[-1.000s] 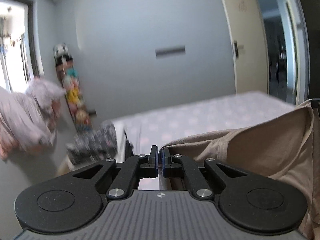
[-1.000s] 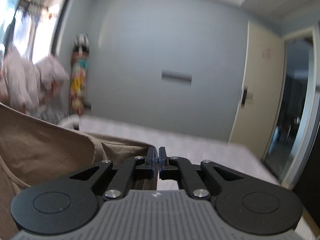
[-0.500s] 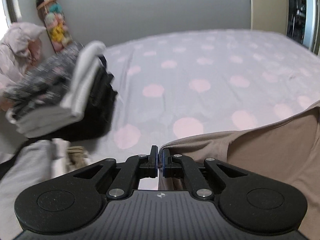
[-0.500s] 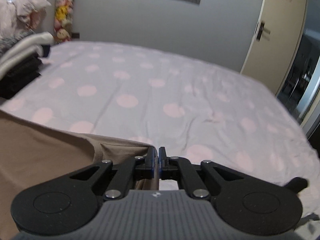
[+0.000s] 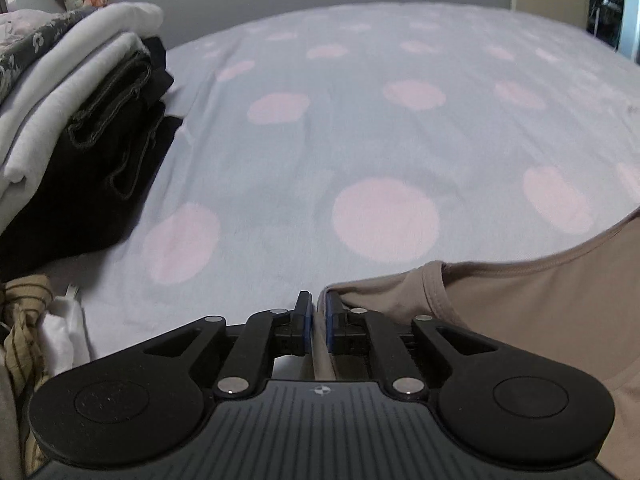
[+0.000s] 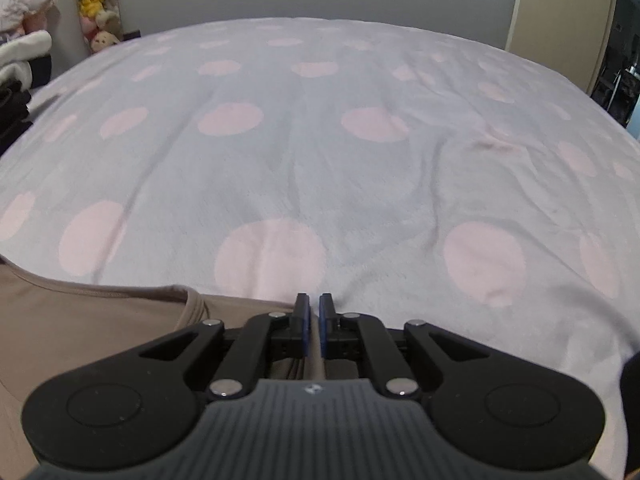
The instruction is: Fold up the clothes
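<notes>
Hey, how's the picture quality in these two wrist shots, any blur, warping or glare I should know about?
Left wrist view: fisheye bows the polka-dot bedsheet into a dome; the folded clothes stack is slightly soft; light is dim and even, no glare. Right wrist view: same bulge; the plush toys and door at the rim look soft and bent; the tan shirt near the right gripper stays fairly sharp.

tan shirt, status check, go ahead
Left gripper and right gripper shut on tan shirt. Shirt low over bed. Folded stack off left, not in the way.
</notes>
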Demonstrator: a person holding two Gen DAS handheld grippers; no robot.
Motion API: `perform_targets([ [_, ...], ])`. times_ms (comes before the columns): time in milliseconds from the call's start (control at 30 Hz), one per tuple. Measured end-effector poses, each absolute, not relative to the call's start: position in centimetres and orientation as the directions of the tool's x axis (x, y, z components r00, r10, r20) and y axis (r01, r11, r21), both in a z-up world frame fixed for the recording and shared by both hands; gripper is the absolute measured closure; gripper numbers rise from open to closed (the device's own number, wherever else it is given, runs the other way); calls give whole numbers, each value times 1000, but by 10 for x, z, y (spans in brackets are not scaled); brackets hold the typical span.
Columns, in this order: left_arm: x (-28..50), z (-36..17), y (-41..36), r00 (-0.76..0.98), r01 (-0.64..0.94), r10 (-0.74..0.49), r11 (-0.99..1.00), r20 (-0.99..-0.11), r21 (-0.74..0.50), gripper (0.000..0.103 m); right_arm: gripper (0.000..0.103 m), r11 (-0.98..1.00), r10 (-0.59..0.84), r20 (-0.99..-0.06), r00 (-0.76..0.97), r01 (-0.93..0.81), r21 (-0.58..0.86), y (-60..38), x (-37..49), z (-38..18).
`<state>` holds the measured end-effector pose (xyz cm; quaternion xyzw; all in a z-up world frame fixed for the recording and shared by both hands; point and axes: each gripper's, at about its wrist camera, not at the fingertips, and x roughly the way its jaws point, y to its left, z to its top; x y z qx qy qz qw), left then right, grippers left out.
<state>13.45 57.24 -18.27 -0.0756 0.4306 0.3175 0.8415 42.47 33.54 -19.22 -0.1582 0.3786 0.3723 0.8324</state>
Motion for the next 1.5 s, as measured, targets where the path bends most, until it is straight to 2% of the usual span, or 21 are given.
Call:
perform_targets([
  [67, 127, -173, 569, 452, -607, 471, 785, -758, 126, 73, 78, 683, 514, -743, 428, -728, 53, 331, 428, -185],
  [100, 123, -168, 564, 463, -600, 472, 790, -750, 126, 69, 67, 690, 521, -738, 429, -721, 68, 327, 429, -180],
  [133, 119, -162, 559, 475, -594, 472, 795, -742, 125, 65, 66, 690, 530, -731, 430, -719, 77, 323, 427, -174],
  [233, 108, -147, 544, 508, -573, 472, 810, -721, 126, 64, 64, 687, 562, -704, 435, -719, 103, 311, 421, -156],
  [300, 111, -151, 533, 504, -538, 453, 831, -736, 143, 65, 65, 654, 600, -680, 422, -748, 113, 303, 411, -146],
  [367, 114, -155, 522, 498, -503, 437, 849, -749, 160, 72, 82, 607, 622, -694, 364, -783, 133, 303, 400, -147],
  [400, 119, -160, 521, 493, -500, 445, 848, -748, 176, 72, 93, 586, 625, -703, 340, -799, 134, 305, 394, -149],
  [633, 155, -191, 537, 478, -535, 418, 836, -772, 122, 75, 94, 563, 601, -732, 320, -820, 104, 339, 378, -185],
  [867, 164, -184, 547, 494, -615, 443, 786, -748, 59, 75, 94, 592, 615, -719, 325, -793, 148, 357, 390, -189],
  [1167, 92, -125, 482, 507, -641, 469, 766, -724, 48, 71, 84, 635, 657, -685, 315, -721, 277, 277, 374, -133],
  [1500, -5, -104, 389, 470, -730, 452, 682, -758, -46, 71, 84, 728, 570, -737, 364, -640, 246, 134, 273, -117],
])
